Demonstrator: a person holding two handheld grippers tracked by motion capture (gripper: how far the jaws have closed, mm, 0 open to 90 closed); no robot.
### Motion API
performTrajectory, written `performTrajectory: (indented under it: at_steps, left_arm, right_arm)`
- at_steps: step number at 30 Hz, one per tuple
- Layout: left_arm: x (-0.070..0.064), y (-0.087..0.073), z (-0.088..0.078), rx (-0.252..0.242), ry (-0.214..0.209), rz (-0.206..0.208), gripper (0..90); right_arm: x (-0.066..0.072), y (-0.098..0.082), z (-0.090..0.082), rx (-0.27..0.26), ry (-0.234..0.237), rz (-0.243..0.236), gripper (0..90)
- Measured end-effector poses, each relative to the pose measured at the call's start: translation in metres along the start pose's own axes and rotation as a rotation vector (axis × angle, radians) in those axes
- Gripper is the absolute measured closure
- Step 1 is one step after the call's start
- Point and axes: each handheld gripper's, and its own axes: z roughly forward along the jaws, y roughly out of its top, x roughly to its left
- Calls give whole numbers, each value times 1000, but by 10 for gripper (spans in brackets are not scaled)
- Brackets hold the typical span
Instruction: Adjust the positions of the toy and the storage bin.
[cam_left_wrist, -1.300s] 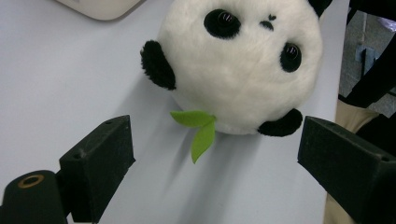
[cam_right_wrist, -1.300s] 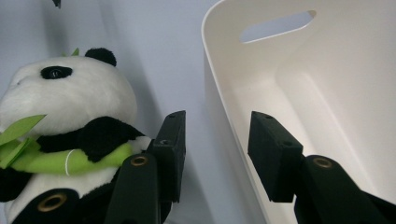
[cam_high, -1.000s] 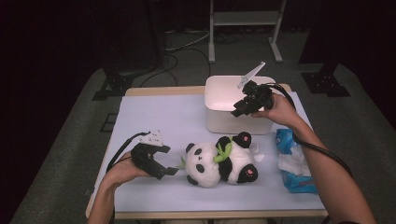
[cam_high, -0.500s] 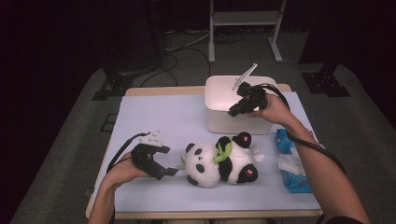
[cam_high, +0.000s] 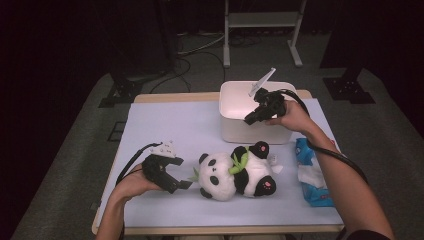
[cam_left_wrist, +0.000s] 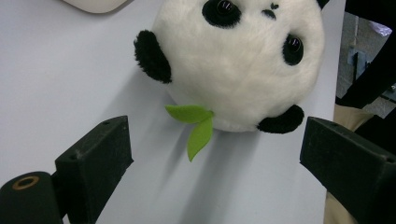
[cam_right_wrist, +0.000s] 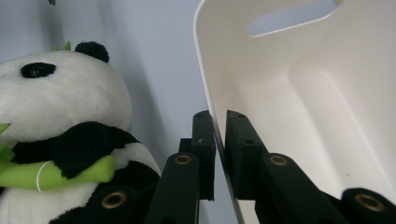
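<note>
With our right tool (cam_right_wrist: 220, 140) having just closed onto the near wall of the stiff, light white bin (cam_high: 235, 102) at upper right of centre, our left tool (cam_high: 175, 176) waits open beside the soft panda (cam_high: 237, 170), best pinched at its plush head.

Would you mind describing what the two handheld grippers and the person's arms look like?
Both the left gripper and right gripper are black, with blocky, square-ended fingers and brass-coloured rings at their joints. Each carries a grey three-cornered plate on top and trails a black cable. The person's forearms are bare, with no sleeves in view.
</note>
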Motion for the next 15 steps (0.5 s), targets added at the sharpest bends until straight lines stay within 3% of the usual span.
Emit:
performTrajectory:
  at_steps: [15]
  left_arm:
    - [-1,-1,1,4,-4,-3,81]
  right_arm:
    - [7,-3,1,-4,-1,-16,822]
